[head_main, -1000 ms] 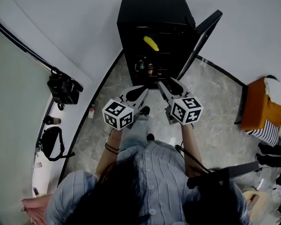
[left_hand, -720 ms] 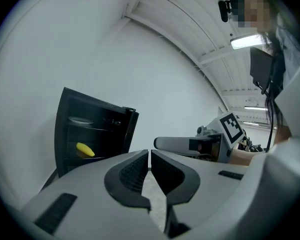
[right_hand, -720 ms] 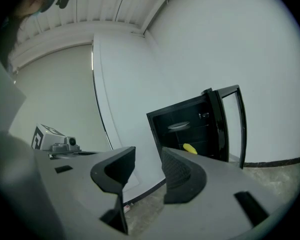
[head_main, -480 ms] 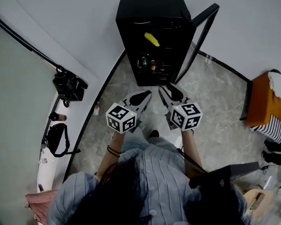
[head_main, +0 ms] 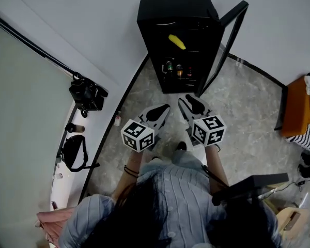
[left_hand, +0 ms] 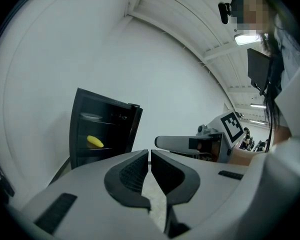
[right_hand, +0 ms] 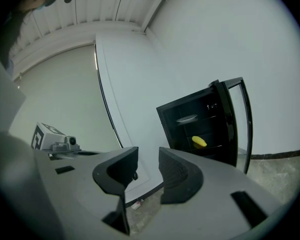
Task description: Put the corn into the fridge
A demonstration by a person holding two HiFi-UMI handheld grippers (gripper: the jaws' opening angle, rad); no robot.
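Observation:
The yellow corn (head_main: 176,41) lies on a middle shelf inside the black fridge (head_main: 168,4), whose door (head_main: 228,37) stands open to the right. Both grippers hover over the floor a short way in front of the fridge, pointing toward it. My left gripper (head_main: 163,109) is shut with nothing between its pads (left_hand: 135,170). My right gripper (head_main: 188,101) is open and empty, and its jaws have just been closing. The corn (left_hand: 94,142) shows small and far off in the left gripper view. The right gripper view also has the corn (right_hand: 199,142), well beyond the gripper (right_hand: 149,159).
Cans and bottles (head_main: 178,70) stand on the fridge's lower shelf and a plate (right_hand: 186,118) on an upper one. Black bags (head_main: 87,96) (head_main: 75,151) lie by the curved white wall at left. A small bottle (head_main: 117,119) lies on the floor. An orange seat (head_main: 298,112) is at right.
Both grippers have drawn back from the fridge, leaving a wider stretch of floor before its open front. The right jaws stand closer together. The corn has stayed on its shelf.

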